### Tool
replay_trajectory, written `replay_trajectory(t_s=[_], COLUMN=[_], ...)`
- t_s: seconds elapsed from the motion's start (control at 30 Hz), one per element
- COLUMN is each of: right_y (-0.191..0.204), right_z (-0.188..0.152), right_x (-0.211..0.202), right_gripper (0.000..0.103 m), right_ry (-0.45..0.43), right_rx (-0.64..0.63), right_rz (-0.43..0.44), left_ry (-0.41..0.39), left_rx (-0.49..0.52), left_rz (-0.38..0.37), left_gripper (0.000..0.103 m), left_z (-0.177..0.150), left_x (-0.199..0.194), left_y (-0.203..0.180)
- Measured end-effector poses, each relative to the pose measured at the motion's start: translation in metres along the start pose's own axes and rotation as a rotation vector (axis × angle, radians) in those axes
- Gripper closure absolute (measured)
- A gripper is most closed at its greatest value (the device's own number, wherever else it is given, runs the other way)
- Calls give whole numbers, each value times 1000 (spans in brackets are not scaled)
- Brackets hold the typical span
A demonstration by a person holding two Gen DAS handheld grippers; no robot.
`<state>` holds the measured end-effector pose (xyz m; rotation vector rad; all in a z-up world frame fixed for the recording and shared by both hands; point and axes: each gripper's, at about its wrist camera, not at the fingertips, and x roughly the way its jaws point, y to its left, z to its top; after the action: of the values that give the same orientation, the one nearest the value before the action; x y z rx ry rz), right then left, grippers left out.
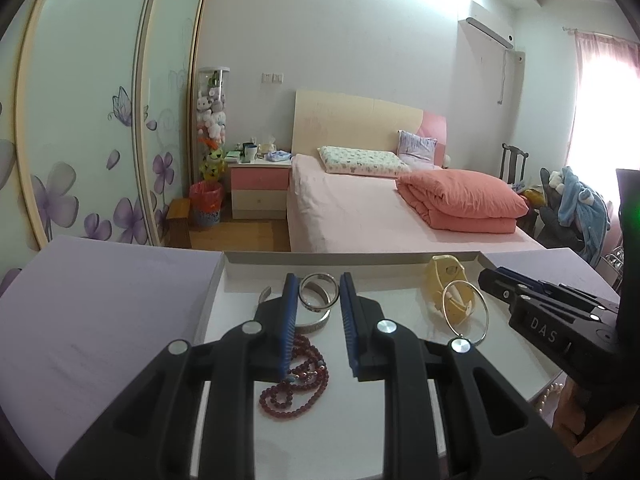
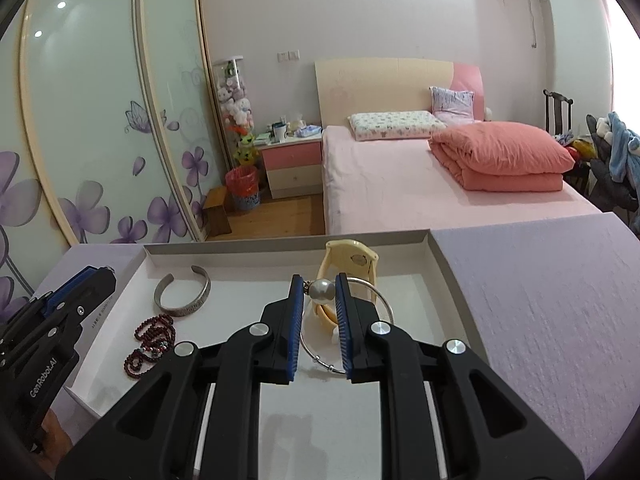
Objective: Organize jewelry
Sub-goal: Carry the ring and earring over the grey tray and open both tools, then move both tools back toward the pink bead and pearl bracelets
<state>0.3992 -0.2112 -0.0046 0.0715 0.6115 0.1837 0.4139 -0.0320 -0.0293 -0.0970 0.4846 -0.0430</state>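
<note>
Left wrist view
- Left gripper (image 1: pixel 319 284): jaws narrowly parted, blue pads clamped on a silver ring (image 1: pixel 319 289), held upright above the white tray (image 1: pixel 224 280).
- Engraved cuff (image 1: pixel 316 322): silver, lying flat in the tray just below the ring.
- Red bead strand (image 1: pixel 298 380): dark red, coiled, near the left pad, partly hidden by it.
- Thin bangle (image 1: pixel 466 310): silver wire hoop, right part of tray, leaning on the yellow clip (image 1: pixel 448 280).
- Right gripper (image 1: pixel 490 276): at right, over the tray edge.

Right wrist view
- Right gripper (image 2: pixel 321 290): nearly closed, pads pinching a pearl (image 2: pixel 323 290) by its sides.
- Pearl: round, grey-white, small metal cap on its left, held over the tray's far middle.
- Bangle and clip: just behind and below the pearl.
- Cuff, bead strand: left part of tray, well apart from these jaws.
</note>
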Motion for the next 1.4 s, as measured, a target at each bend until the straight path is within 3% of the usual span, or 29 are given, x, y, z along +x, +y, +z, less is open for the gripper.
replay_trajectory(t_s=[0.1,0.23,0.73,1.2,1.4], right_y=[-1,-8,-8,-4,-4], right_z=[-1,0,3,-1,-8], right_x=[1,2,-1,-11,-20], right_gripper=[85,67,66,58,50], right_ry=[9,11,-3,-17,-20], right_rx=[5,26,24,2,-17], right_rz=[4,6,-5,-12,-18], left_ry=[14,26,24,20,22], left_rx=[-2,-13,-26,-35,-47], left_rz=[-3,-3,20,21,28], left_gripper=[81,80,74,62,54], left_z=[-2,-4,0,-1,-6], left_x=[2,5,1,-8,-17], left_y=[0,3,9,15,21])
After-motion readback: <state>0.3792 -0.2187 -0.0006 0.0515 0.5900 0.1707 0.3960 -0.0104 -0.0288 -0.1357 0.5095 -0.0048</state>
